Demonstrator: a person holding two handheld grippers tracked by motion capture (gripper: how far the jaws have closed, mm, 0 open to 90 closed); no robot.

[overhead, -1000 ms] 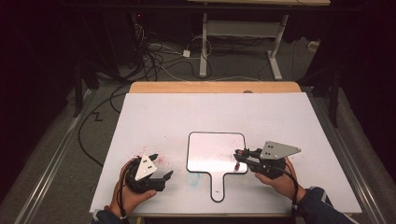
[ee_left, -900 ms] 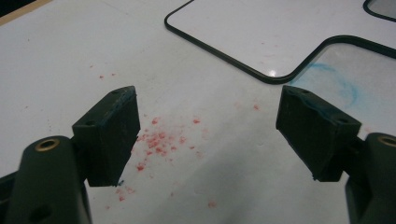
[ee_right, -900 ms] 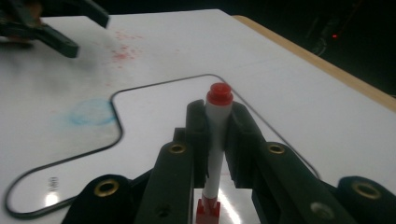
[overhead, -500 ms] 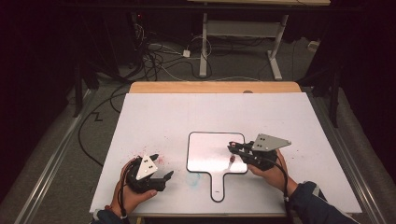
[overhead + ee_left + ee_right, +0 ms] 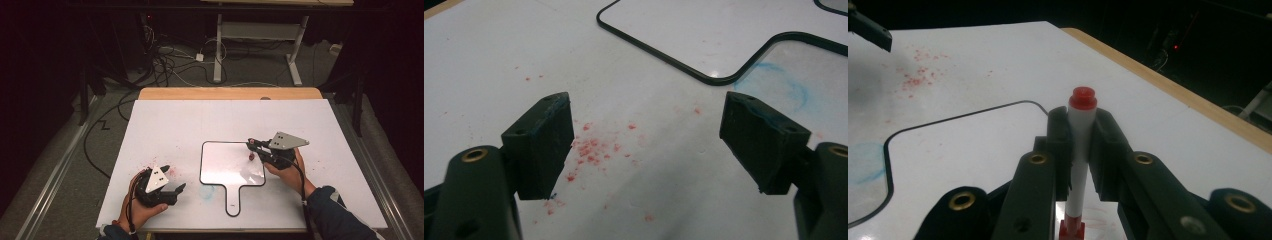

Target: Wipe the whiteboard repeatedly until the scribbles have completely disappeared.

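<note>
The right gripper [image 5: 1082, 145] clamps a red-capped whiteboard marker [image 5: 1081, 130] upright, tip down over the handled whiteboard [image 5: 222, 170], apparently for writing. The left gripper [image 5: 646, 145] gapes empty over red specks [image 5: 591, 150] nearby, seemingly waiting.

Left tool [image 5: 172, 190] rests low, jaws spread wide (empty); right tool [image 5: 254, 147] clamped, raised.

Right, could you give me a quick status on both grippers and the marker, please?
Left gripper open, low over red specks. Right gripper shut on marker, over the paddle-shaped whiteboard. Nothing in the way.
</note>
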